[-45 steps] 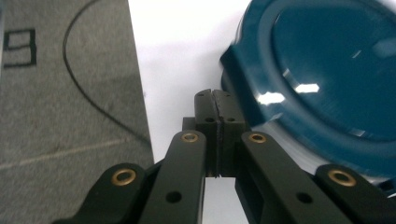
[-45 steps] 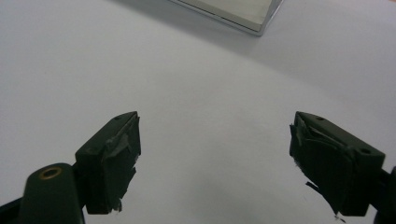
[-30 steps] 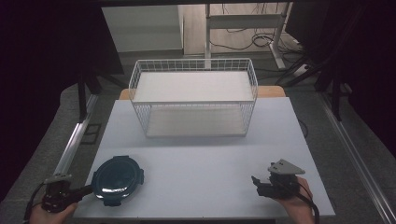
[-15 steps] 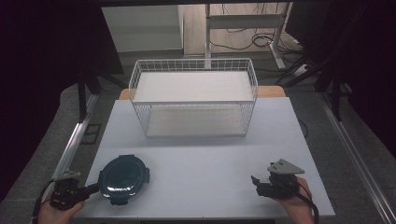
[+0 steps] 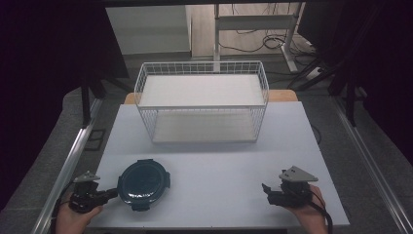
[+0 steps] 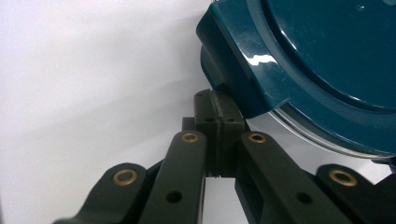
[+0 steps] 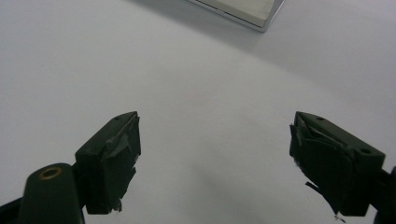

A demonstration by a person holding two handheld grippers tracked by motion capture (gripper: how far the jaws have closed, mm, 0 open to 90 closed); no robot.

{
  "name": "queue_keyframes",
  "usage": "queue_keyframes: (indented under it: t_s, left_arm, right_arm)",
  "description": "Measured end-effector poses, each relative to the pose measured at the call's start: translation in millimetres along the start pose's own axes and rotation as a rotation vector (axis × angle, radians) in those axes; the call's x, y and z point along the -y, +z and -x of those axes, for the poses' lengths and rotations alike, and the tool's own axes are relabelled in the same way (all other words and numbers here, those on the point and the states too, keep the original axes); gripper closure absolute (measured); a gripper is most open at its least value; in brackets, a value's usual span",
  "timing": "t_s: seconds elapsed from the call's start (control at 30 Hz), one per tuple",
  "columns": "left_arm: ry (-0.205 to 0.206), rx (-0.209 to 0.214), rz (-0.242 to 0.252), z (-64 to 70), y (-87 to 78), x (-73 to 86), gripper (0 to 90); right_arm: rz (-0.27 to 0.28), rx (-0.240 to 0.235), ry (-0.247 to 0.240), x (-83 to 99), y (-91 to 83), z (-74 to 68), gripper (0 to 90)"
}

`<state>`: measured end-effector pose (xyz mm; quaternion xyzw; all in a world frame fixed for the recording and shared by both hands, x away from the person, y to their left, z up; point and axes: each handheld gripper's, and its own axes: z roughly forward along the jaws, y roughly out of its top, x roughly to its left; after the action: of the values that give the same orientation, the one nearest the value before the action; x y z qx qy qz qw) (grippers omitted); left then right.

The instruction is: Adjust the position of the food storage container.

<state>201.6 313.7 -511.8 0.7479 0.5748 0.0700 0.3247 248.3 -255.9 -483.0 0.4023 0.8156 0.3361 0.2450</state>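
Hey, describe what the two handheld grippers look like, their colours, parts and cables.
Both are black. The left gripper has flat linkage arms pinned with brass-coloured rivets. The right gripper has wedge-shaped pads wrapped in frayed black tape. In the high view each carries a grey three-cornered plate on top and trails a dark cable.

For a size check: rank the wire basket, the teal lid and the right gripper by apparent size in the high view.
1. wire basket, by far the largest.
2. teal lid.
3. right gripper, smallest, though partly hidden by the hand.
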Motion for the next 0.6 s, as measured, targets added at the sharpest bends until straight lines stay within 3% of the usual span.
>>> queue_keyframes:
  t_s: [0.4,0.6]
  left_arm:
    - [0.054,0.043,-0.026,26.9,24.2,-23.8,90.0]
    - [0.07,0.045,-0.037,35.0,31.4,-31.5,90.0]
  right_arm:
    - [0.005,-0.004,0.01,-0.4,-0.9,1.5,15.9]
    - [0.013,-0.013,0.011,-0.4,-1.4,1.7,15.9]
